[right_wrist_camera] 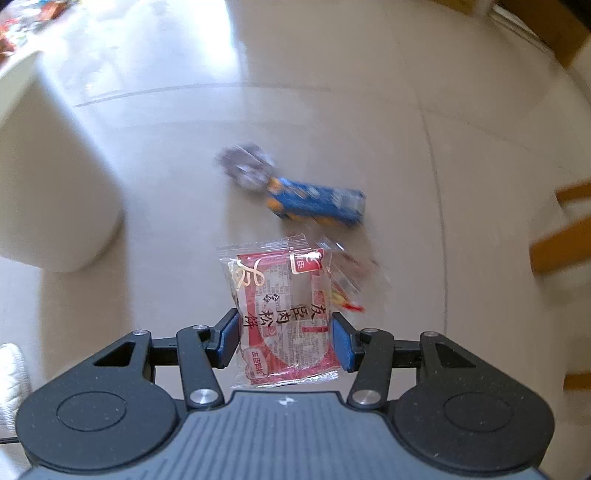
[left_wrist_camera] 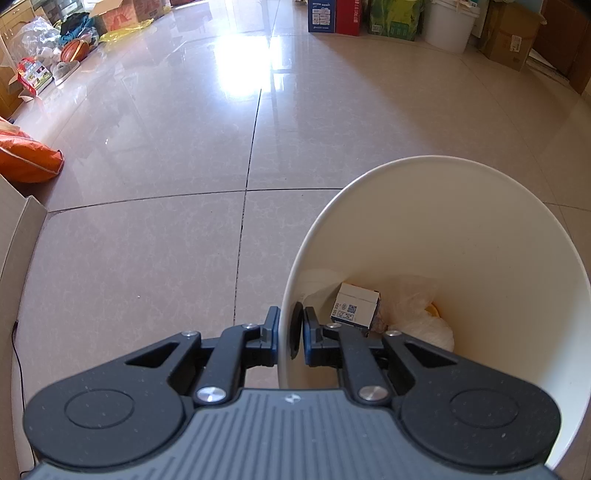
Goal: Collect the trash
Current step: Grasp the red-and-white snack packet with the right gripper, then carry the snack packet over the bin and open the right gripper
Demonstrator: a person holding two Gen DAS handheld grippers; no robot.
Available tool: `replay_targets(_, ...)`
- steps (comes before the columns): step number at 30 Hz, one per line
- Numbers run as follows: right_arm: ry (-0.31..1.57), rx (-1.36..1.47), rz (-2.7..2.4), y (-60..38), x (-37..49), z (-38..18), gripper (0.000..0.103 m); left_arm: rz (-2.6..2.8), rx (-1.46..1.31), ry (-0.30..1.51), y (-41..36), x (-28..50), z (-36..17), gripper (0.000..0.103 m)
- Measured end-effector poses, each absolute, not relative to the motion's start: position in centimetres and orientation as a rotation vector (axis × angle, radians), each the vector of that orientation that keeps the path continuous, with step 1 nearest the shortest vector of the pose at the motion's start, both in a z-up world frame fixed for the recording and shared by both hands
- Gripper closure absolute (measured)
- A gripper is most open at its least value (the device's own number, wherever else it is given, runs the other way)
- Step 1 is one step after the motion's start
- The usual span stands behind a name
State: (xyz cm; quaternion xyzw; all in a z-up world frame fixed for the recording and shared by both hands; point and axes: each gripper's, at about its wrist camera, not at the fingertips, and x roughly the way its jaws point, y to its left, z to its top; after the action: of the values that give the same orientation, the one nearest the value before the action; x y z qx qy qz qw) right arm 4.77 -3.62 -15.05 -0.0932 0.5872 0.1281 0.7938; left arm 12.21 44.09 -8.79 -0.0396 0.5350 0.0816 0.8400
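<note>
My left gripper (left_wrist_camera: 289,334) is shut on the near rim of a white trash bin (left_wrist_camera: 461,229), one finger outside and one inside. Inside the bin lie a small cardboard box (left_wrist_camera: 356,303) and a crumpled plastic bag (left_wrist_camera: 413,310). My right gripper (right_wrist_camera: 284,341) is shut on a red-and-clear snack wrapper (right_wrist_camera: 284,314), held above the floor. Below it on the tiles lie a blue snack packet (right_wrist_camera: 317,203), a crumpled dark wrapper (right_wrist_camera: 243,166) and a clear wrapper with red print (right_wrist_camera: 351,284). The white bin (right_wrist_camera: 48,177) stands at the left in the right wrist view.
Beige tiled floor (left_wrist_camera: 166,166). Clutter lines the far wall: boxes (left_wrist_camera: 332,16), a white bucket (left_wrist_camera: 448,24), a basketball (left_wrist_camera: 74,50), an orange bag (left_wrist_camera: 27,158). Wooden chair legs (right_wrist_camera: 565,236) stand at the right. A white box edge (left_wrist_camera: 18,236) sits at the left.
</note>
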Motion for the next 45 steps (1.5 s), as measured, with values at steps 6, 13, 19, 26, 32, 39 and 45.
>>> replay_targets(6,1.171,-0.247,0.404,1.0,4.6,-10.5,0.046,0.174,-0.080,1.130,44.0,12.2,-8.8,0.093)
replay_targets(13,1.034,-0.281,0.580,7.2,5.2,-4.8,0.046,0.174,-0.078,1.132,44.0,12.2,-8.8,0.093)
replay_targets(19,0.900,-0.292,0.741,13.0,6.0,-0.2,0.046,0.175,-0.080,1.132,44.0,12.2,-8.8,0.093)
replay_targets(26,0.843,-0.311,0.873,18.0,6.0,0.6,0.029,0.176,-0.078,1.132,44.0,12.2,-8.8,0.092)
replay_targets(32,0.822,-0.289,0.861,17.0,5.4,0.5,0.004,0.173,-0.079,1.133,44.0,12.2,-8.7,0.093)
replay_targets(39,0.791,-0.285,0.759,15.5,6.1,0.4,0.000,0.176,-0.079,1.134,44.0,12.3,-8.7,0.093)
replay_targets(45,0.797,-0.300,0.668,13.5,6.7,-0.6,0.000,0.177,-0.083,1.137,44.0,12.4,-8.8,0.093)
